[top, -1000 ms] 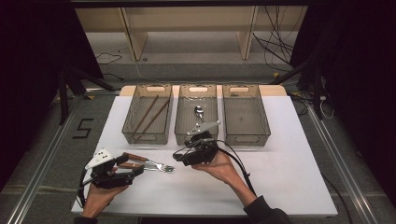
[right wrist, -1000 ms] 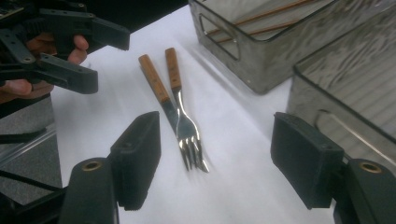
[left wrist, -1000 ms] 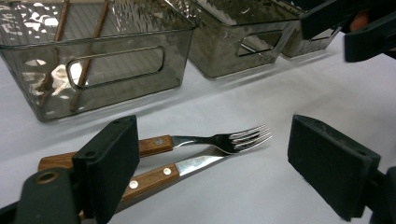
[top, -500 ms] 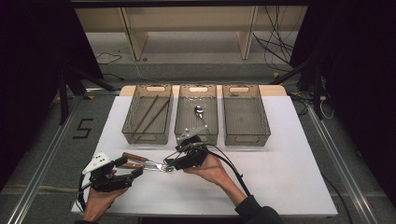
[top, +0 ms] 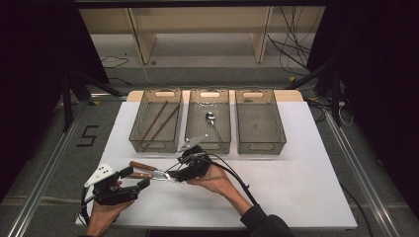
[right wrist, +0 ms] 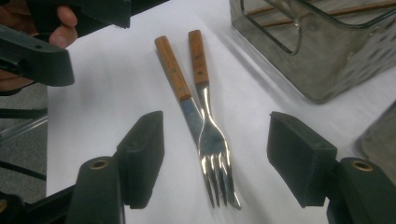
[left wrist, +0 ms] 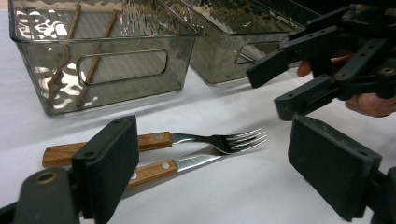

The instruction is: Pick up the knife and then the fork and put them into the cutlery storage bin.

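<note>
my right gripper (right wrist: 217,163): jaws spread, been easing closed, pinching nothing yet
fork (right wrist: 212,140): flat on the white tabletop (top: 296,177), tines lying between my jaws, wooden handle pointing away, knife (right wrist: 180,88) touching alongside
left gripper (top: 129,183): spread too, parked off by the handle ends

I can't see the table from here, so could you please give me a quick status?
Right gripper open, jaws just closing, straddling fork and knife on table. Left gripper open, holding nothing. Nothing in the way.
</note>
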`<state>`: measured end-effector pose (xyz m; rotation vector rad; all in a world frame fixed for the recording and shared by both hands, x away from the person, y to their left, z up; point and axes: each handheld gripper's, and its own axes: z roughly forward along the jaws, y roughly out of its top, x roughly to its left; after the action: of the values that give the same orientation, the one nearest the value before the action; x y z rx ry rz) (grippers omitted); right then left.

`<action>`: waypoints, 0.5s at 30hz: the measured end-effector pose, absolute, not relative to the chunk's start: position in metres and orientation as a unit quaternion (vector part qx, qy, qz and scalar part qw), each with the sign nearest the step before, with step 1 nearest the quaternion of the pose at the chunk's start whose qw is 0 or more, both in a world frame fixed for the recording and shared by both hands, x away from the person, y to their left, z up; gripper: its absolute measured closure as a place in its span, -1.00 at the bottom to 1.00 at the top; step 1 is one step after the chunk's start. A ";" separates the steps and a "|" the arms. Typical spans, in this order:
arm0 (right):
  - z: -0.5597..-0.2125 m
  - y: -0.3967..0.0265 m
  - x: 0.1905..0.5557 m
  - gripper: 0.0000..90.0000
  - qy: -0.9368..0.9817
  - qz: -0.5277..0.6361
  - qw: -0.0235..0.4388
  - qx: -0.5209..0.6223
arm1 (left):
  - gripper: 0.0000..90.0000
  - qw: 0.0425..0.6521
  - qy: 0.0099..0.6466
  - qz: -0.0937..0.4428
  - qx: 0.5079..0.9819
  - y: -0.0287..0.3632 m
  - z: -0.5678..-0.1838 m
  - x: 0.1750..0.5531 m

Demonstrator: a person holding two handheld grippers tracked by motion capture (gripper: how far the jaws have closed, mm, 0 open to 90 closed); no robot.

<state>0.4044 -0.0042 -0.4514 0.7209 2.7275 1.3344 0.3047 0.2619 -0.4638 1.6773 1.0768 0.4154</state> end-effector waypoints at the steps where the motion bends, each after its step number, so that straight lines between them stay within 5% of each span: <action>1: -0.453 -0.002 0.406 -0.14 0.876 0.425 0.010 0.229 | -0.65 0.525 0.450 0.174 0.701 0.262 -0.464 0.304; 15: -0.466 0.023 0.418 0.13 0.887 0.413 0.011 0.208 | -0.65 0.527 0.449 0.177 0.699 0.264 -0.467 0.299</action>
<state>0.4184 0.0228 -0.4657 0.6487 2.7670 1.2879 0.2985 0.2643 -0.4666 1.6712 1.0730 0.4235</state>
